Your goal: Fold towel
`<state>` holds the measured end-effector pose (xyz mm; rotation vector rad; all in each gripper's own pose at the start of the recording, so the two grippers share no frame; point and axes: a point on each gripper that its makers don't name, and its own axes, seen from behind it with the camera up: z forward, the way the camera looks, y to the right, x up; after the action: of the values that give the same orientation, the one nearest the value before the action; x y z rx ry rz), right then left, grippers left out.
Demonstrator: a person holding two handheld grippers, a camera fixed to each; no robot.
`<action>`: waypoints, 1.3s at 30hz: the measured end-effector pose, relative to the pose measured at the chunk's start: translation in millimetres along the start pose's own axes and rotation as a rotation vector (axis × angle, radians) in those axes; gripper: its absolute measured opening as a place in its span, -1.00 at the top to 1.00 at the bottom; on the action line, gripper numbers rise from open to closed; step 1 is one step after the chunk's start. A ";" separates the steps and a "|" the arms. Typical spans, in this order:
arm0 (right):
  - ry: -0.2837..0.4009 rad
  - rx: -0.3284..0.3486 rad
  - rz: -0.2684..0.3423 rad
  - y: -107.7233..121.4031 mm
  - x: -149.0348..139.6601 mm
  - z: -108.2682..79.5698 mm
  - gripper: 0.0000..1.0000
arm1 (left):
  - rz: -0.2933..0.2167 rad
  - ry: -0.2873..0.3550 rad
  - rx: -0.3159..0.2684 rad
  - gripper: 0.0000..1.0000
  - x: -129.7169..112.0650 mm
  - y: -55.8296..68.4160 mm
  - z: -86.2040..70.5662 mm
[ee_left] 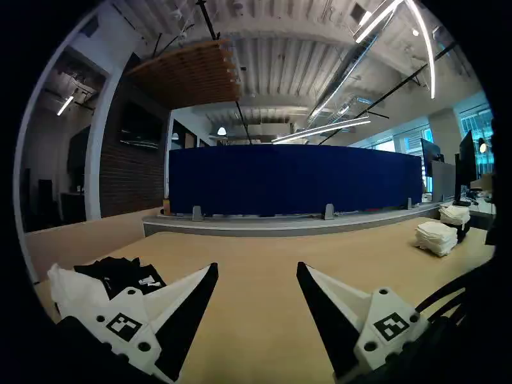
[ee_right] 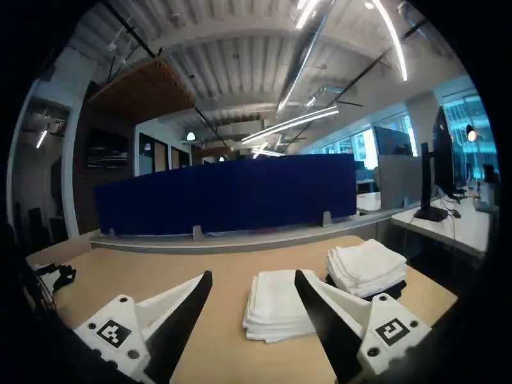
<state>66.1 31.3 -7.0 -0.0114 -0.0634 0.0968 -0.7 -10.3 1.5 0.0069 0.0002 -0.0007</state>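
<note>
Two views look along a tan wooden surface in an open-plan office. The left hand-held gripper has its fingers spread wide w/ nothing between them, hovering low over bare wood. The right hand-held gripper is likewise wide apart and empty. Both look poised low, prob. so either can drop onto cloth for the next pick.

Towels: in the right gripper view, a near stack of folded towels lies flat just beyond the fingers, partly behind the right-side finger. A far stack sits near it toward the surface's edge, on top of something dark. Both are white, plush and square-edged, w/ layers neatly aligned. They read as finished work set aside, clear of the folding area.

In the left gripper view, a loose heap of cloth, black and white mixed, lies by the left-side finger near the surface's corner. It's likely the supply left to fold, though I can't tell if it's towels. A blue divider panel runs along the back.
</note>
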 end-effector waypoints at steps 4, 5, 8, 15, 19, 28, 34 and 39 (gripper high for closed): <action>0.017 0.002 0.001 0.3 -18.9 2.2 -1.00 | 0.000 0.000 0.000 -0.82 0.3 0.0 0.1; 0.020 0.006 0.005 -1.2 -23.7 3.0 -1.00 | 0.000 0.000 0.000 -0.82 0.3 0.0 0.2; 0.022 0.019 0.010 -5.6 -36.4 5.6 -1.00 | 0.000 0.000 0.000 -0.82 0.1 0.0 0.1; 0.040 0.004 0.060 0.9 -48.3 11.3 -1.00 | 0.000 0.000 0.000 -0.82 0.1 -0.2 0.0; 0.044 0.008 0.072 -1.3 -53.2 13.4 -1.00 | 0.000 0.000 0.000 -0.83 0.3 -0.1 0.1; 0.040 0.012 0.042 -7.3 -62.1 15.0 -1.00 | 0.000 0.000 0.000 -0.83 -0.1 -0.8 0.4; 0.048 0.021 0.023 -9.8 -62.8 12.9 -1.00 | 0.000 0.000 0.000 -0.83 -0.3 -0.9 0.6; 0.058 0.017 0.003 -11.5 -61.6 8.7 -1.00 | 0.000 0.000 0.000 -0.84 -0.3 -1.0 0.3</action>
<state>5.5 14.0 -2.0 0.0023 -0.0051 0.0995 -1.0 -11.4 1.8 0.0070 0.0002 -0.0006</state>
